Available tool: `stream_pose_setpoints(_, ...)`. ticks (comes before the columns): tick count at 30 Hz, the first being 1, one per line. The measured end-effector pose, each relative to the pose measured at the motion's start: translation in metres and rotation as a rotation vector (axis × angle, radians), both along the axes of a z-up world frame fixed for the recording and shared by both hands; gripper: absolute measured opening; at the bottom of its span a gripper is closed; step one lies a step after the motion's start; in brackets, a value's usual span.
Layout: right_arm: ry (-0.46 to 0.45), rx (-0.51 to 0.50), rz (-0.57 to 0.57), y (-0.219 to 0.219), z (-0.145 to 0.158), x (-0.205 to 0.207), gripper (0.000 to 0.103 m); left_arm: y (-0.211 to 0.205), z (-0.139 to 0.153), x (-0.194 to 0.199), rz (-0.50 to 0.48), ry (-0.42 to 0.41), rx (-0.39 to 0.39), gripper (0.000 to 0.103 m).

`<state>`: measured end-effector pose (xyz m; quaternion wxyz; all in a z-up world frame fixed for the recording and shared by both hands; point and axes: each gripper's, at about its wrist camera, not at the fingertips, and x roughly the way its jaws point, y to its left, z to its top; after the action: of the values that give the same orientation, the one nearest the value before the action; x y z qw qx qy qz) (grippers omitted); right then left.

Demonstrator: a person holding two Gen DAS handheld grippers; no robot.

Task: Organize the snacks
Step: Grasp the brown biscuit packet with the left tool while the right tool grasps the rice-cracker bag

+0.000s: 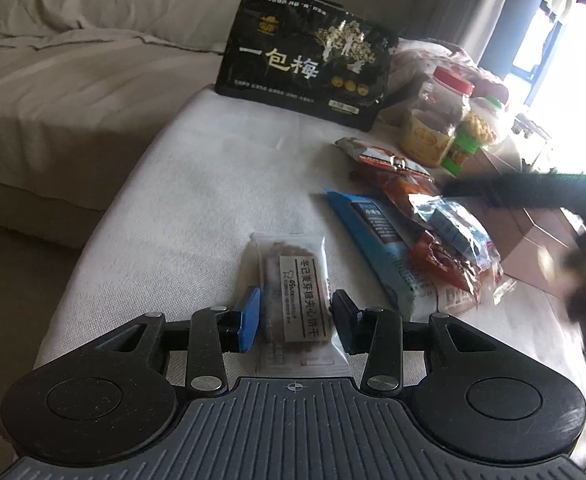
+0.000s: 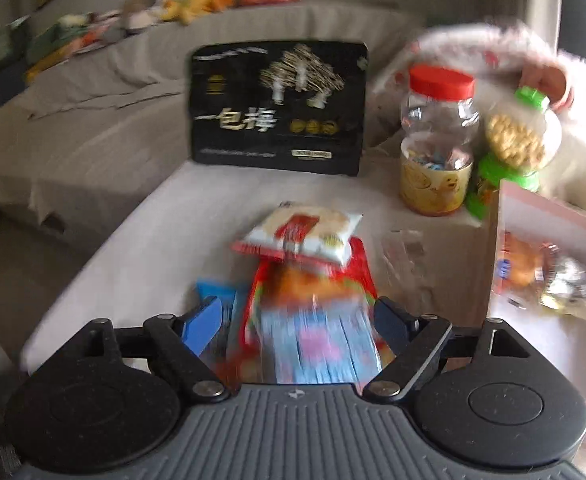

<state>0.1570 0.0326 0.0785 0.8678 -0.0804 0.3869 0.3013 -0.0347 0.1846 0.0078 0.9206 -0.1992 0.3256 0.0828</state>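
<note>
Left gripper (image 1: 295, 320) clenched on a clear biscuit packet (image 1: 293, 300) lying on the pale worktop (image 1: 197, 184), in front of the black plum bag (image 1: 305, 64). Right gripper (image 2: 295, 322) released, straddling a blurred blue wrapper (image 2: 321, 344) (contact not discernible). Red-lidded jar (image 2: 437, 136) stands right of the black plum bag.
</note>
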Motion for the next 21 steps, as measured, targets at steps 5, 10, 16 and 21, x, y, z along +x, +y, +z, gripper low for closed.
stream_pose_setpoints(5, 0.109, -0.009, -0.087, 0.047, -0.009, 0.069, 0.084, 0.001, -0.003, -0.004, -0.009, -0.028, 0.0, 0.045)
stream_pose_setpoints(10, 0.077, -0.206, -0.125, 0.089, -0.033, 0.111, 0.084, -0.001, -0.003, -0.005, -0.018, -0.031, 0.018, 0.045)
stream_pose_setpoints(16, 0.145, -0.216, -0.145, 0.089, -0.044, 0.12, 0.085, -0.004, -0.006, -0.008, -0.027, -0.055, 0.046, 0.045)
stream_pose_setpoints(21, 0.088, -0.212, -0.102, 0.084, -0.031, 0.098, 0.074, -0.001, -0.008, -0.01, -0.021, -0.071, 0.02, 0.045)
